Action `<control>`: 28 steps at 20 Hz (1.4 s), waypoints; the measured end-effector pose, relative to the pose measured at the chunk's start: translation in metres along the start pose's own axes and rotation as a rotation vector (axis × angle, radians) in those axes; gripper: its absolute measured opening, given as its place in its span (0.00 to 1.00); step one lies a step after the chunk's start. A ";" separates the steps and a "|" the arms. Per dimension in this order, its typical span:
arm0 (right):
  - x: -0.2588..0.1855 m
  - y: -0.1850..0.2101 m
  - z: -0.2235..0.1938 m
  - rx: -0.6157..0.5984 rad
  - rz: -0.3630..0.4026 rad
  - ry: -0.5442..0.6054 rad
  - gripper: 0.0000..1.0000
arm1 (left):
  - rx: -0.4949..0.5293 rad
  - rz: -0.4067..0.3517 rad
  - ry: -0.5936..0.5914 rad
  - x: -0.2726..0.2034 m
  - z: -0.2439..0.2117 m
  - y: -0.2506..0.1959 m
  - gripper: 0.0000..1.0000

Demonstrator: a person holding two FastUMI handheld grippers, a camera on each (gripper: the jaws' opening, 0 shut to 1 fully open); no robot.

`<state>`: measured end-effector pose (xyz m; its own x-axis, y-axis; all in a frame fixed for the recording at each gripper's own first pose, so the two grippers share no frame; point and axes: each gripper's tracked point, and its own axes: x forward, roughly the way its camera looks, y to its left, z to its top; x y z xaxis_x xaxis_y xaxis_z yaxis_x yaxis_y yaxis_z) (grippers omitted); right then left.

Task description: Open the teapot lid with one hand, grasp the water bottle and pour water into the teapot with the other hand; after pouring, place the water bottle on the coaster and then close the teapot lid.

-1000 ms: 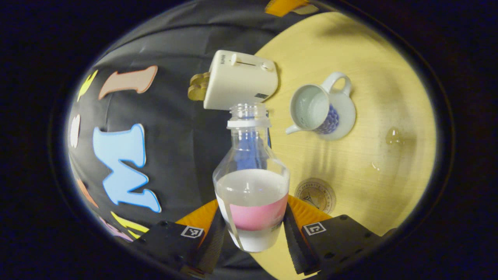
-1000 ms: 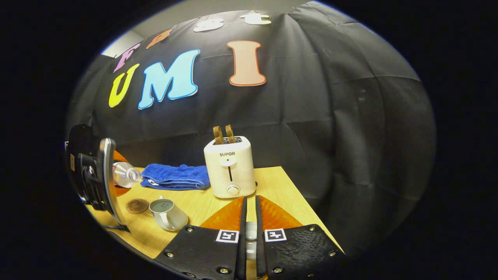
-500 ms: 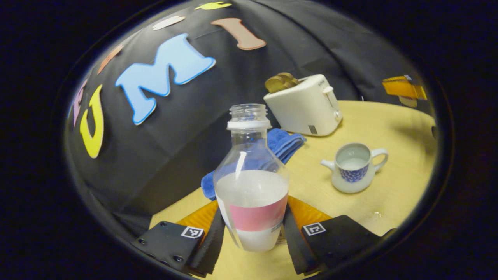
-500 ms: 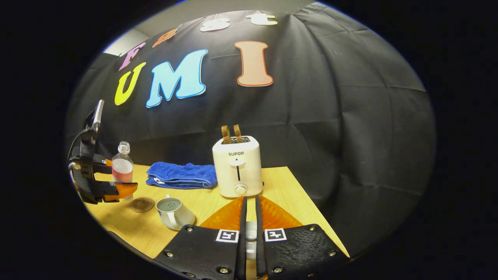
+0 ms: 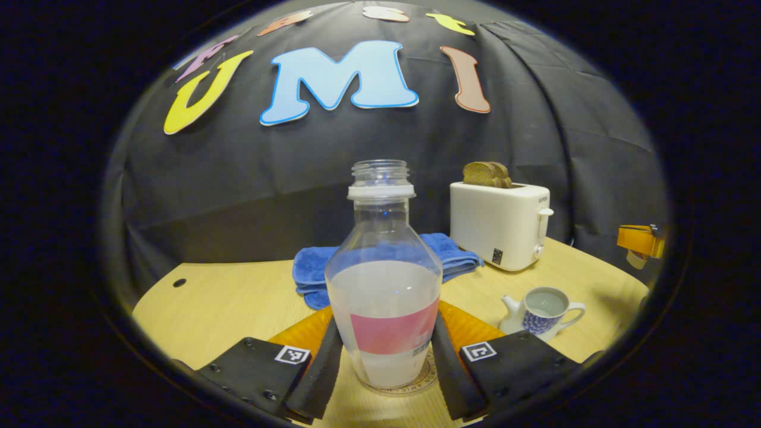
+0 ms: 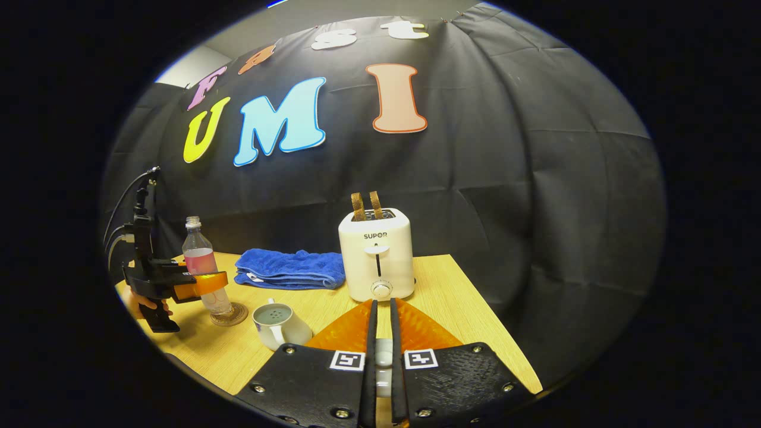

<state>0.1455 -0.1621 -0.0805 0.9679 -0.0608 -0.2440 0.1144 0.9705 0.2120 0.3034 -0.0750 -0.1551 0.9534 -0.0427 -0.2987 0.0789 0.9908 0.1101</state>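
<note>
Where the left gripper point(image 5: 386, 356) pinches it on both sides, the clear plastic water bottle with a pink label band point(image 5: 383, 279) stands upright, uncapped and part full, on the round brown coaster point(image 6: 230, 314). White ceramic teapot with blue pattern point(image 5: 540, 308): lid off, on the pale wooden table point(image 5: 226, 297), just beside the coaster. Right gripper point(image 6: 383, 356): fingers pressed on a small white teapot lid point(image 6: 384, 355), held above the table. Folded blue towel point(image 6: 291, 268) and white toaster holding two toast slices point(image 6: 376, 254): behind the teapot.
</note>
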 end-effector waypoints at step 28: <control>0.046 0.111 0.017 0.084 0.244 0.028 0.10 | -0.033 -0.059 0.004 -0.072 -0.021 -0.011 1.00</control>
<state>0.2067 -0.0615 -0.0523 0.9627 0.1805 -0.2014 -0.1025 0.9327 0.3457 0.2276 -0.0804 -0.1546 0.9461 -0.1011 -0.3076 0.1255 0.9902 0.0606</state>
